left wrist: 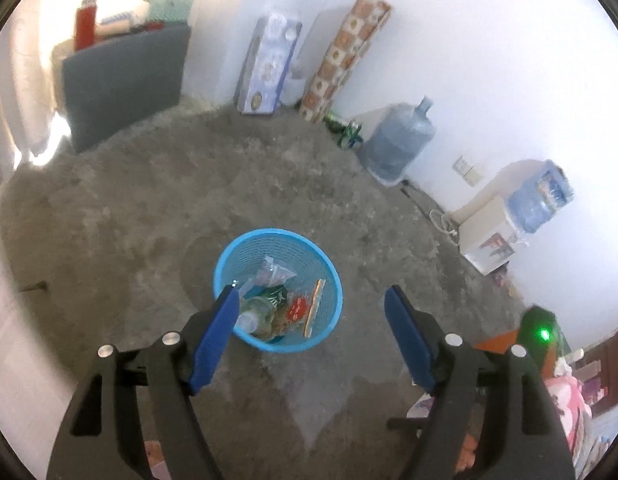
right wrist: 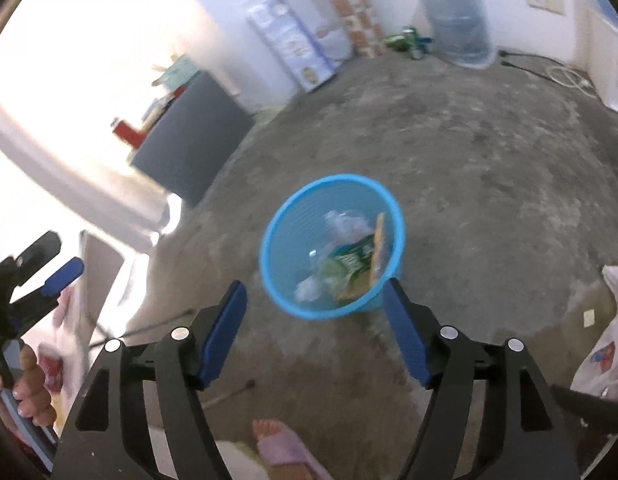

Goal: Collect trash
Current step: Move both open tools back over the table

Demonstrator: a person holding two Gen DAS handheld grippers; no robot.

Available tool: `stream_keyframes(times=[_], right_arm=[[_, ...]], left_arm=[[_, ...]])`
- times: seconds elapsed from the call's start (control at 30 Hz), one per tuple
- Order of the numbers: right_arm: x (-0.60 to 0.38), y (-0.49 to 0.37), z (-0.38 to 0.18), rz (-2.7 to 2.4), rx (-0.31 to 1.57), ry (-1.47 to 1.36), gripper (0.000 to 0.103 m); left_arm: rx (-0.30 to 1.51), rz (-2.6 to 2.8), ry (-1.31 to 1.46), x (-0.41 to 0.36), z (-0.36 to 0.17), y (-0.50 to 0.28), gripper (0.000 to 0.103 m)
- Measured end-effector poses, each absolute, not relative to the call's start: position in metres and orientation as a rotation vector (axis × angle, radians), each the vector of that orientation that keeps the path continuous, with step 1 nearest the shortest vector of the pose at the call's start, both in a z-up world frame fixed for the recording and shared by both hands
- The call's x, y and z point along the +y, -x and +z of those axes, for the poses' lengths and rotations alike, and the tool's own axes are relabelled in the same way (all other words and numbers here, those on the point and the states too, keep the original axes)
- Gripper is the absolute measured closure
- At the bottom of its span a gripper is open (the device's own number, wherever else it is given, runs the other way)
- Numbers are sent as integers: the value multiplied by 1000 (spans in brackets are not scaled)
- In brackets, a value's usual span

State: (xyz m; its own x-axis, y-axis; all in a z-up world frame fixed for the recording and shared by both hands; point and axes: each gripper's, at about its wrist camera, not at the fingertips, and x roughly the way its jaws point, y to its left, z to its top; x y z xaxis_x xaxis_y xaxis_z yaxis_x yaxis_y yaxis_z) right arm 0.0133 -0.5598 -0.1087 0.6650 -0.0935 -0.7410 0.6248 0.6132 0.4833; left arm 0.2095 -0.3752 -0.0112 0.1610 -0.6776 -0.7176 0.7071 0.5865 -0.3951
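Left gripper [left wrist: 311, 298]: your jaws stand wide apart with nothing between the blue pads; the tool points down at the floor.
Right gripper [right wrist: 315, 294]: also spread wide and empty, angled down the same way.
Bin [left wrist: 333, 268]: the blue mesh basket sits on the floor just ahead of both tools, below the fingertips; your left finger overlaps its near rim in the left wrist view.
Trash in bin: a clear plastic bottle [left wrist: 255, 314] lies nearest your left finger, beside a green wrapper [left wrist: 277, 295], a red packet [left wrist: 297, 308], a thin orange strip [left wrist: 313, 307] leaning on the wall, and a crinkled clear bag [left wrist: 273, 271] farthest from you.
Handling, judged: the pieces look light. The bottle is slick and would dent; take it across the body, not the cap. Wrappers are limp film; pinch an edge or a bunched fold.
Bin handling, judged: thin, springy lattice wall with a smooth rolled rim; grip the rim if you must shift it.
Floor [left wrist: 149, 220]: rough grey concrete, mottled, beyond the bin.
Far wall: a large water jug [left wrist: 401, 140], stiff and ribbed, stands well beyond the fingertips.
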Motion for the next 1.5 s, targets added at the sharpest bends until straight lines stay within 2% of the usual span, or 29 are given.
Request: stream_keyframes(times=[0.13, 0.27, 0.4, 0.63, 0.8, 1.1, 1.33, 1.5], right_arm=[[-537, -24, -71, -390, 726, -740, 33], [-504, -41, -36, -284, 689, -676, 25], [-464, -69, -17, -129, 695, -662, 23], [-367, -127, -9, 143, 826, -613, 22], [-291, -171, -6, 301, 929, -568, 22], [-223, -233, 8, 393, 1012, -550, 22], [-205, -311, 44, 344, 947, -253, 22], [-184, -381, 35, 401, 982, -15, 21]], left_arm=[[895, -950, 2, -300, 19, -189, 26], [792, -876, 52, -214, 43, -170, 22], [682, -724, 99, -115, 57, -146, 19], [641, -449, 217, 22, 43, -112, 16], [609, -290, 250, 90, 26, -92, 15], [600, -209, 326, 142, 0, -88, 14], [571, -256, 312, 147, -2, -83, 13], [571, -309, 329, 143, -5, -85, 12]])
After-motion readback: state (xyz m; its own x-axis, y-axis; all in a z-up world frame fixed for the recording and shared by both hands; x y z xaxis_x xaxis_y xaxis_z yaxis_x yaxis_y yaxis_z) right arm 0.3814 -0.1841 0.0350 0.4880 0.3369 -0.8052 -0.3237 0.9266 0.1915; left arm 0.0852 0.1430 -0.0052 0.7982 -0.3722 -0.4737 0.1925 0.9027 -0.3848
